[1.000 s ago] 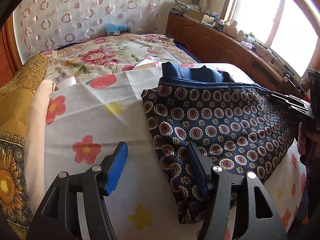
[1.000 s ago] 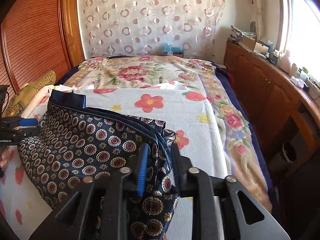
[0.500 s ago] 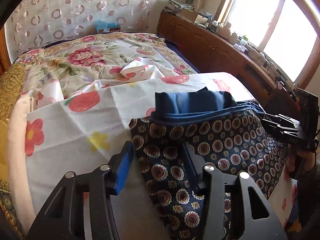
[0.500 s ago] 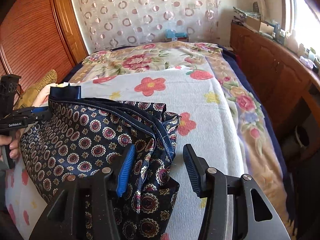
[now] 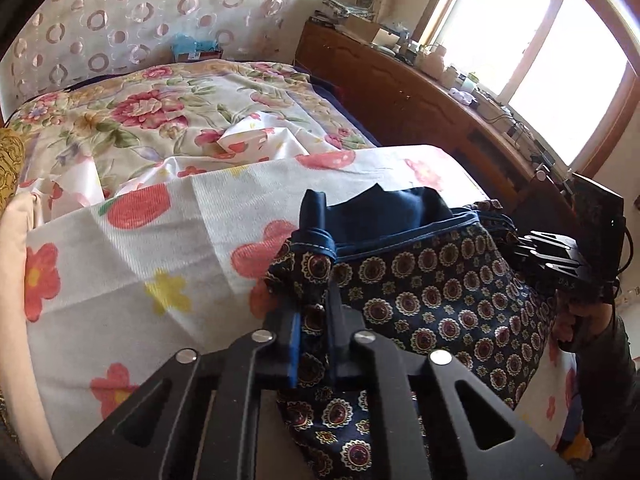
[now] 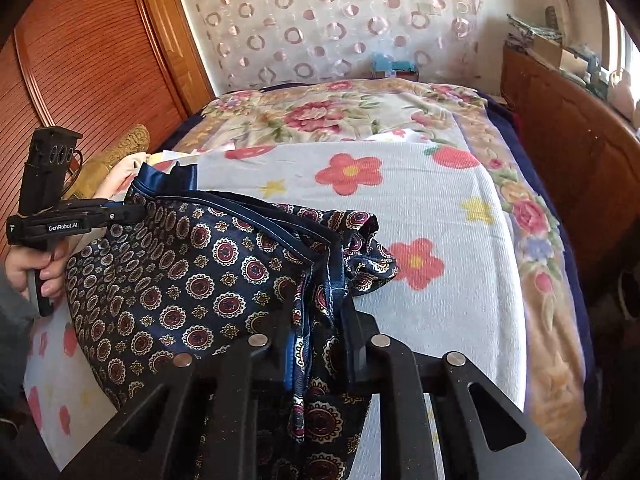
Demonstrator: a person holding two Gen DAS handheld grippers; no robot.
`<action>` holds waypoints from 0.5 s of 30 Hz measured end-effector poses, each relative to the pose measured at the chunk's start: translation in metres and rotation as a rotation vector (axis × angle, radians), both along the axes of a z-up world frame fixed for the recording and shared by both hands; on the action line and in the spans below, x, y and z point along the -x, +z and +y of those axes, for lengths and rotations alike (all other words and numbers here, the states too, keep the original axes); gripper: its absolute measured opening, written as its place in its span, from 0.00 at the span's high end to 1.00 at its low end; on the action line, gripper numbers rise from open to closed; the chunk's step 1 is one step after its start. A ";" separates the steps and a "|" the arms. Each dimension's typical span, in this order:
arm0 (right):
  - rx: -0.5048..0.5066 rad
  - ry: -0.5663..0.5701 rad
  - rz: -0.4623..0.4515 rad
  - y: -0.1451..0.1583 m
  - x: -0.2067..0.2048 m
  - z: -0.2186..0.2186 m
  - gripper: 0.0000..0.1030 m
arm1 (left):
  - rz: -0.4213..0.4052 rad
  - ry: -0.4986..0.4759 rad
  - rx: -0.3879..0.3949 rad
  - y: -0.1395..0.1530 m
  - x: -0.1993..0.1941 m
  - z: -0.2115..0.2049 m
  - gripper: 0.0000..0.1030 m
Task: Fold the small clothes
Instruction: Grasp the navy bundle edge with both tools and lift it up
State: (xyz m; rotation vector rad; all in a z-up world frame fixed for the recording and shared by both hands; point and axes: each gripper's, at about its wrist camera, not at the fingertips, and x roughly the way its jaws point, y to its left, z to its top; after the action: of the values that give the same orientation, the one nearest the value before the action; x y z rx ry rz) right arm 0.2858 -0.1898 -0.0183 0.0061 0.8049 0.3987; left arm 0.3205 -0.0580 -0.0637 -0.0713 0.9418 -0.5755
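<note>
A navy garment [image 5: 440,280] printed with round medallions and edged with a blue waistband lies on the bed, stretched between both grippers. My left gripper [image 5: 314,312] is closing on the garment's left end, and the fabric is pinched between its pads. In the right wrist view the same garment [image 6: 200,272] bunches at my right gripper [image 6: 320,320], whose jaws are closing with the waistband corner pressed between them. Each gripper shows in the other's view: the right gripper [image 5: 552,256] at the garment's far side, the left gripper [image 6: 116,214] held by a hand [image 6: 36,264].
The bed carries a white cloth with red and yellow flowers [image 6: 420,200] over a floral blanket [image 6: 340,112]. A wooden cabinet [image 6: 560,140] runs along the right under a window. A slatted wooden wardrobe [image 6: 80,60] and a yellow pillow [image 6: 132,140] are on the left.
Both grippers stood open around the garment's ends half a second ago and have now closed on the fabric. The left end of the waistband has risen and bunched up.
</note>
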 end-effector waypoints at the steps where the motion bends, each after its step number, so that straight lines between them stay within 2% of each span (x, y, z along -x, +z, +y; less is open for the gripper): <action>1: -0.001 0.001 -0.009 0.001 0.002 0.000 0.87 | -0.013 -0.002 -0.003 0.004 0.003 -0.001 0.93; 9: -0.021 -0.029 -0.144 0.018 0.030 -0.003 0.89 | -0.152 0.026 0.026 0.054 0.034 0.005 0.93; 15: -0.024 -0.018 -0.225 0.037 0.044 0.002 0.89 | -0.236 0.059 0.029 0.080 0.054 0.018 0.94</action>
State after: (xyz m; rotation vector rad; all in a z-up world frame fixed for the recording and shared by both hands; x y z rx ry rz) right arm 0.2419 -0.1876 0.0188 -0.0088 0.5773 0.3844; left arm 0.2669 -0.0396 0.0160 -0.0555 0.7001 -0.5299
